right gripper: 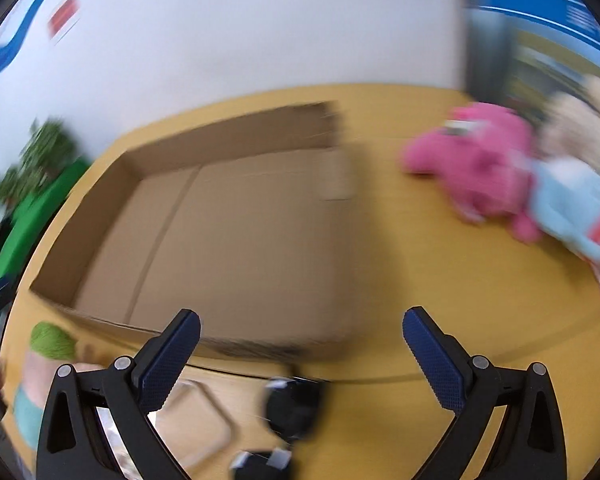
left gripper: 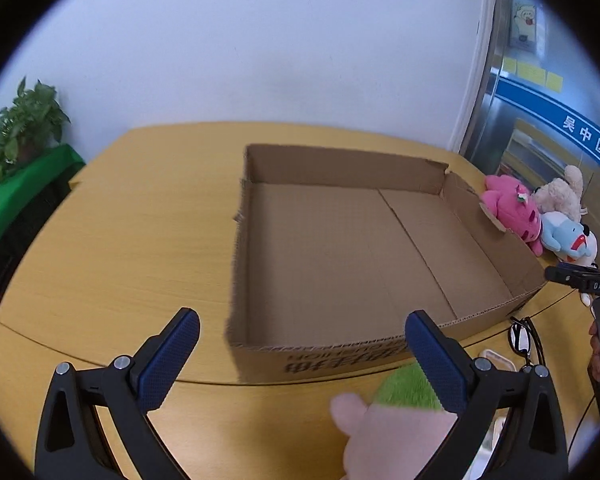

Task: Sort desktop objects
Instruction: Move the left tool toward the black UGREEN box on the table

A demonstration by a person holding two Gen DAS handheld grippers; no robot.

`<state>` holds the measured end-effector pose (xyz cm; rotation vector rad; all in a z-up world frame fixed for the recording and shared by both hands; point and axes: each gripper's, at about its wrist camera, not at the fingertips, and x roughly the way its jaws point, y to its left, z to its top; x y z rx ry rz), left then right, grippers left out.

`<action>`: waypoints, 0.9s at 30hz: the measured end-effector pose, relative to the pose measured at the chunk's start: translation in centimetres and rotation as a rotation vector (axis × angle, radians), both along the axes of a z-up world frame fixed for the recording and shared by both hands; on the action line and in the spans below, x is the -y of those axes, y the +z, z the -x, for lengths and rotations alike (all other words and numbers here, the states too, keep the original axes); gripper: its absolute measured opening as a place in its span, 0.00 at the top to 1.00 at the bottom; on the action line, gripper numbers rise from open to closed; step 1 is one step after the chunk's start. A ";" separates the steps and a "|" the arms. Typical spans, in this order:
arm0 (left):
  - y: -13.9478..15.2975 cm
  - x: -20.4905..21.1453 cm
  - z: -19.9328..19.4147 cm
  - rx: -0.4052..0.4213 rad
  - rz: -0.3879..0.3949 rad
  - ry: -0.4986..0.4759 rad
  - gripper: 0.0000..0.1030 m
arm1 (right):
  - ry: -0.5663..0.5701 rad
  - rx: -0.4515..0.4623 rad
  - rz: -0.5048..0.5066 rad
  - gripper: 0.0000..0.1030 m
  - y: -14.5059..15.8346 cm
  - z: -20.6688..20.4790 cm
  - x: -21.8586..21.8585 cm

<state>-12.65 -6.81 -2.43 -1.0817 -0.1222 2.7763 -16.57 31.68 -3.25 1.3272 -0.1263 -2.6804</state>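
An empty shallow cardboard box lies on the yellow table; it also shows in the blurred right wrist view. My left gripper is open, just in front of the box. A doll with green hair and a pale pink body lies under its right finger, not gripped; the doll also shows in the right wrist view. My right gripper is open and empty above black glasses. Pink, cream and light blue plush toys lie right of the box.
Black glasses and a small white case lie on the table right of my left gripper. A potted plant on a green cloth stands at the far left. A clear-framed flat item lies under my right gripper. A wall is behind the table.
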 end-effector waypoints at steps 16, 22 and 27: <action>-4.5 1.6 0.9 0.189 -0.106 -0.037 0.00 | 0.038 0.131 -0.053 0.00 -2.8 -1.2 4.9; -2.4 1.2 -0.2 0.141 0.027 0.021 0.00 | 0.028 0.112 -0.003 0.00 -1.5 -2.1 4.5; 2.8 1.3 -6.0 -0.074 0.042 -0.011 0.00 | 0.085 -0.023 0.002 0.00 2.3 -7.3 6.3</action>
